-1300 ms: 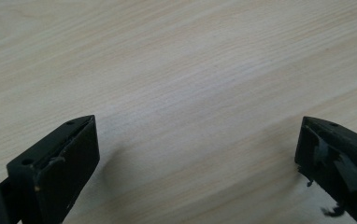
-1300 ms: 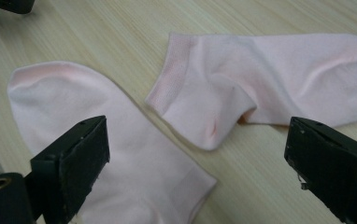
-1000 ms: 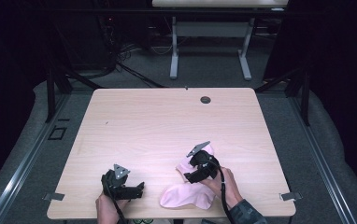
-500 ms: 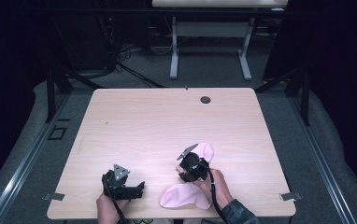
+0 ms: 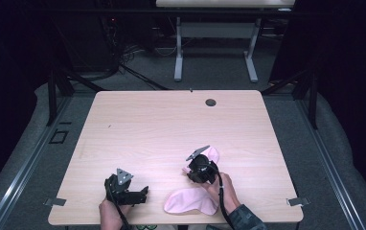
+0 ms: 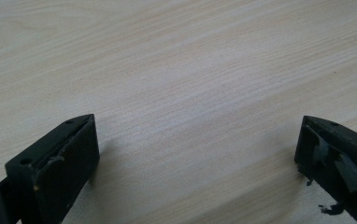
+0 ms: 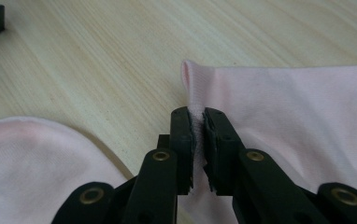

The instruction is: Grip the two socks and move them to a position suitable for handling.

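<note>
high view: right tongs (image 5: 188, 168) clamped on a pink garment (image 5: 190, 203) near the desk (image 5: 171, 124) front edge; left tongs (image 5: 140, 194) idle, apart. left gripper view: jaws wide over bare wood, holding nothing. right gripper view: just closed, pinching only the hem (image 7: 196, 116); thin bite likely to slip when lifted.

Light wood-grain table (image 5: 171, 129) with a round dark grommet (image 5: 211, 102) near its far edge. Second table's white legs (image 5: 178, 52) stand behind on grey floor (image 5: 286, 72).
</note>
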The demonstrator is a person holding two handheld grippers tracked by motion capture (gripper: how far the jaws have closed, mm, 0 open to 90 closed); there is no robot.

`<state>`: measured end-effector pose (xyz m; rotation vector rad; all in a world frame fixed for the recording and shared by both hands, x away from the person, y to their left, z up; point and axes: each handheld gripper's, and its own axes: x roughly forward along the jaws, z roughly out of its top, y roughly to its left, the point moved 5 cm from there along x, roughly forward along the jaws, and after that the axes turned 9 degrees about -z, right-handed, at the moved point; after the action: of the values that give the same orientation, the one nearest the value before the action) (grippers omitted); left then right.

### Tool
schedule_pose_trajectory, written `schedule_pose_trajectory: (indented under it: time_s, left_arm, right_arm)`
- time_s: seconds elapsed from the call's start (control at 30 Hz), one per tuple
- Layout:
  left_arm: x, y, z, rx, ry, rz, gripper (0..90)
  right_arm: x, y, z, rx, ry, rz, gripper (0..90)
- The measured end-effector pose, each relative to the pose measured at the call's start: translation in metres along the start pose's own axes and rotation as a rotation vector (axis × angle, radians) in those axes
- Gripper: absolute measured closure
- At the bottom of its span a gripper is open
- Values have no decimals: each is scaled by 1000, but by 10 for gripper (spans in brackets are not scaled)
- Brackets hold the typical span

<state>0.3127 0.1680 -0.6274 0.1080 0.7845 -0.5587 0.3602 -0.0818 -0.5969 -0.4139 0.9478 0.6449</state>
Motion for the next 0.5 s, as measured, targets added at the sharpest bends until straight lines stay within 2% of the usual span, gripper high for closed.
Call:
schedule_pose_trajectory:
  time_s: [0.07, 0.2, 0.23, 0.33, 0.5]
  left_arm:
    - [0, 0, 0, -2, 1, 1, 0]
    - [1, 1, 1, -7, -3, 1, 0]
    - [1, 2, 2, -11, -4, -1, 1]
    - [-1, 2, 4, -21, -16, -15, 3]
    - [-9, -6, 15, 6, -47, -27, 3]
  right_arm:
    - [-4, -2, 1, 10, -1, 2, 821]
    - [-23, -11, 9, 42, -67, 8, 822]
    - [-34, -15, 14, 56, -85, 10, 821]
    - [-43, -19, 18, 70, -112, 14, 821]
    - [-62, -24, 28, 91, -170, 28, 821]
